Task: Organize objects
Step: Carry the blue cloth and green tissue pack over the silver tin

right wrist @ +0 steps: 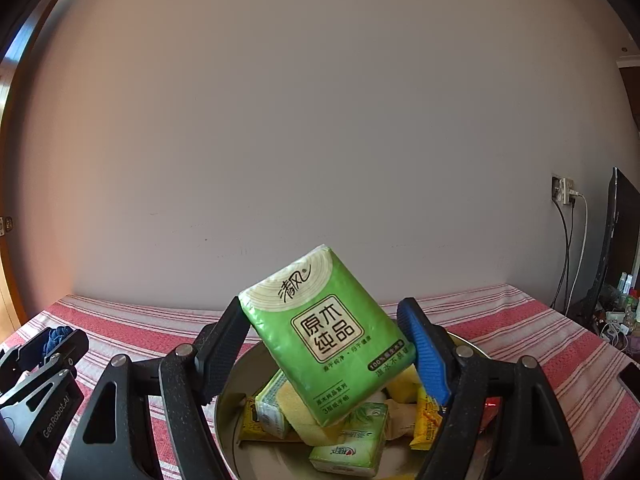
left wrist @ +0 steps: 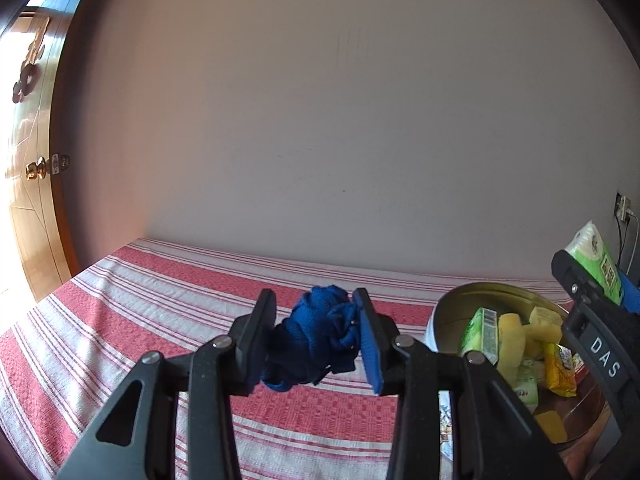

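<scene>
My left gripper (left wrist: 316,336) is shut on a crumpled blue cloth (left wrist: 320,340) and holds it above the red-and-white striped tablecloth (left wrist: 160,320). My right gripper (right wrist: 324,348) is shut on a green tissue pack (right wrist: 324,332), tilted, above a round metal tin (right wrist: 224,400). The tin holds yellow sponges (right wrist: 296,412), small green tissue packs (right wrist: 352,448) and yellow sachets (right wrist: 424,420). The right gripper with its pack (left wrist: 592,264) also shows at the right of the left wrist view, over the tin (left wrist: 448,304). The left gripper (right wrist: 48,344) shows at the far left of the right wrist view.
A plain wall stands behind the table. A wooden door with a brass knob (left wrist: 36,170) is at the left. A wall socket with cables (right wrist: 564,192) and a dark monitor (right wrist: 616,232) are at the right, with clutter (right wrist: 616,312) below.
</scene>
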Demonstrator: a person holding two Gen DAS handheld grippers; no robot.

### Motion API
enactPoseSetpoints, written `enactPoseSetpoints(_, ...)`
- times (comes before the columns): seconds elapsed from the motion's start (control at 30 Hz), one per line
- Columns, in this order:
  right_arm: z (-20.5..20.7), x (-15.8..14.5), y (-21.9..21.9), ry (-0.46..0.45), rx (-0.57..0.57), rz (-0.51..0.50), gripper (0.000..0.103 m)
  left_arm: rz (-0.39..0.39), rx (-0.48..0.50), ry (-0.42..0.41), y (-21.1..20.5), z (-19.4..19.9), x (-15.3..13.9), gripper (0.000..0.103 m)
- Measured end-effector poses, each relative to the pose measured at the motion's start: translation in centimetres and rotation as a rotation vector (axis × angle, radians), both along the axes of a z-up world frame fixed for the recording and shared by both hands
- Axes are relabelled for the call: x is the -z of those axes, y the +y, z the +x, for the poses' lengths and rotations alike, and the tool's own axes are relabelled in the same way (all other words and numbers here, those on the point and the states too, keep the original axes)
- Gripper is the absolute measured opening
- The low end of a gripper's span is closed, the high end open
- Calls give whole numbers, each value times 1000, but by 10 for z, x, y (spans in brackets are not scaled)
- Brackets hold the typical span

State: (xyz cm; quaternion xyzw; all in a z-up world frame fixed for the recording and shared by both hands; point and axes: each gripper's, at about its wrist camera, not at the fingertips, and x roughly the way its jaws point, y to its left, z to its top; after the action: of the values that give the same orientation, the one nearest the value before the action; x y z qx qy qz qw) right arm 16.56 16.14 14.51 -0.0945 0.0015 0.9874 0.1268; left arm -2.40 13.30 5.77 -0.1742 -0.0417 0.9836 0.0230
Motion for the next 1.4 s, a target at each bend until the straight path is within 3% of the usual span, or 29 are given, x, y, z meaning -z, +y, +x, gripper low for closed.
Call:
enactPoseSetpoints(0.37, 14, -9, 43, -6, 95, 44, 78, -9, 184, 10, 79, 3, -12, 39)
enactPoseSetpoints(0.7, 3, -12, 69, -4, 125, 127, 78, -19, 283, -27, 133, -17, -11, 39)
enactPoseSetpoints(0.97, -20, 9, 105, -32, 115, 92, 78, 34, 353, -44, 134, -37, 6, 39)
enactPoseSetpoints(1.4, -40, 20, 133, -105, 104, 99, 78, 12, 345, -66, 132, -36, 15, 39)
